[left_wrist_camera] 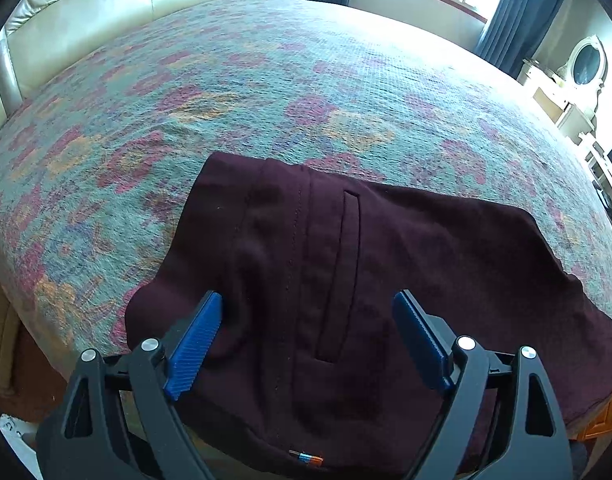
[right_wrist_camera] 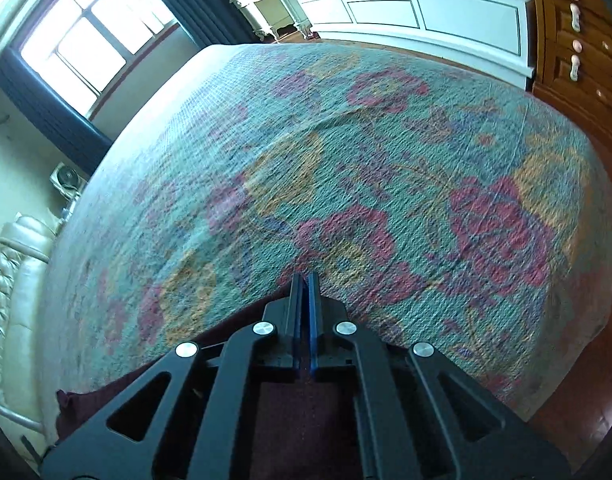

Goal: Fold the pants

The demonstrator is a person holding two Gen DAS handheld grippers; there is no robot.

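Note:
Dark maroon pants (left_wrist_camera: 346,280) lie folded on the flowered bedspread (left_wrist_camera: 265,92) at the bed's near edge, a welt pocket and a stitched seam facing up. My left gripper (left_wrist_camera: 308,304) is open just above them, its blue pads (left_wrist_camera: 197,344) either side of the seam and pocket. In the right wrist view my right gripper (right_wrist_camera: 305,280) is shut with its blue pads together; the maroon pants (right_wrist_camera: 233,328) lie under and behind it, and whether cloth is pinched between the pads is hidden.
A cream leather headboard (left_wrist_camera: 85,20) runs along the bed's far left. A window with dark curtains (left_wrist_camera: 518,12) is behind. White cabinets (right_wrist_camera: 426,12) and a wooden dresser (right_wrist_camera: 578,40) stand past the bed's far side.

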